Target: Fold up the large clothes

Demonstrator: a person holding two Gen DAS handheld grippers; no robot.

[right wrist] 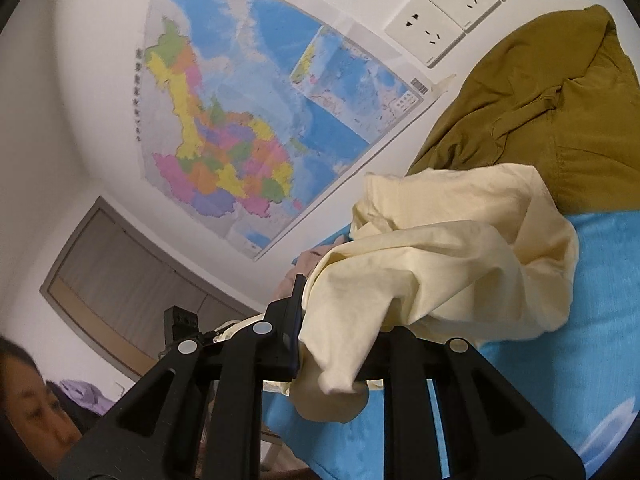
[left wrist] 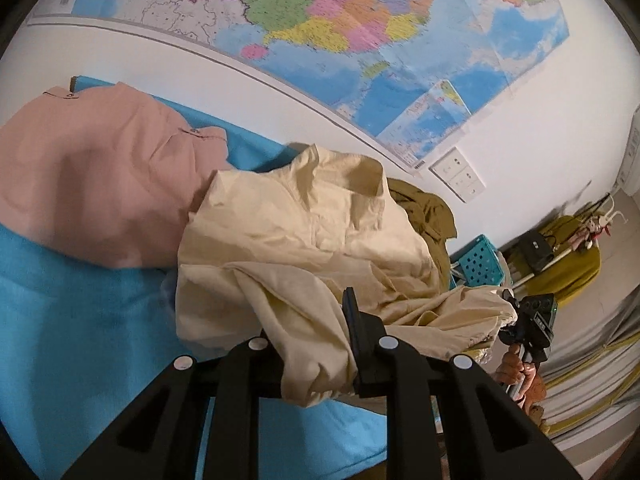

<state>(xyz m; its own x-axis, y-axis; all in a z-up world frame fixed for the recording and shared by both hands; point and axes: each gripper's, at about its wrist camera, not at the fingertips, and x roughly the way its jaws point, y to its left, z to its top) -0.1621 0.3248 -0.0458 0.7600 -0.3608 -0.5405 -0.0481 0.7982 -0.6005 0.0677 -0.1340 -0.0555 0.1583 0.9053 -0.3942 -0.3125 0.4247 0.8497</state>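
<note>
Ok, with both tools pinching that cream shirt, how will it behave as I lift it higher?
Probably floppy: the cream shirt sags and bunches between the left tool and the right tool. It looks thin and light, creasing easily. Its loose bulk may drag across the blue cover and could nudge the olive garment beside it.

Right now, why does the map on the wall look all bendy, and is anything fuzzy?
Left wrist view: the fisheye lens bows the wall map, black corners ring the picture, and the right edge past the blue basket is smeared. Right wrist view: the map fans out and tilts, while the cream shirt looks fairly sharp and evenly lit, with no glare.
</note>
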